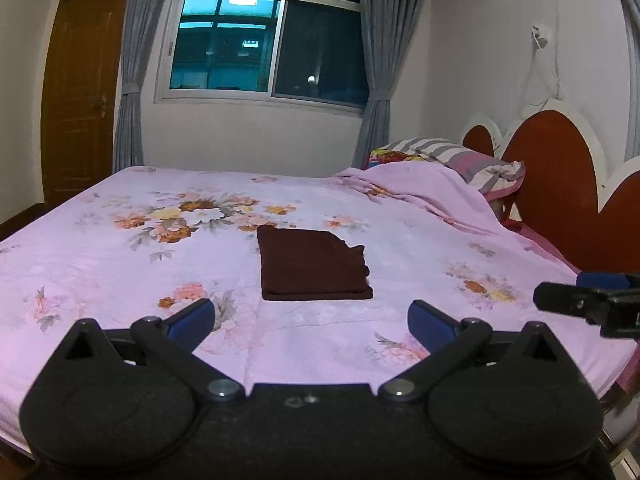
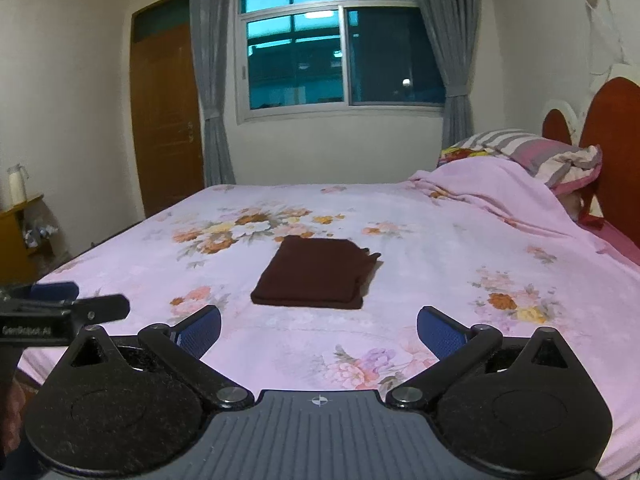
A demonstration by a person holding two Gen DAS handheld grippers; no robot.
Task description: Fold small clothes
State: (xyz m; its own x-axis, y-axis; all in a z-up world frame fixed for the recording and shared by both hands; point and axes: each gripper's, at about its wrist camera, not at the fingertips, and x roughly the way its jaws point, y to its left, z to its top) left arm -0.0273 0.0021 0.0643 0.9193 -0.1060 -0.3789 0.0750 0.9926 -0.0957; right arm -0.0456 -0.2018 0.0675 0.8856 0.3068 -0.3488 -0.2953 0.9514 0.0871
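Both jaws were spread wide, nothing held: left gripper (image 1: 311,320), right gripper (image 2: 319,326). Brown garment (image 1: 312,266) lay ahead of the jaws, apart, folded flat on bedspread (image 1: 120,248). Folding judged finished; only tidying the protruding corner would remain.

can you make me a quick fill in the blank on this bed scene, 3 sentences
1. The folded garment lying on the bedsheet is dark ____ in colour.
2. The left gripper and right gripper both have their jaws ____.
3. The striped pillow lies at the bed's end by the ____.

Missing words: brown; open; headboard
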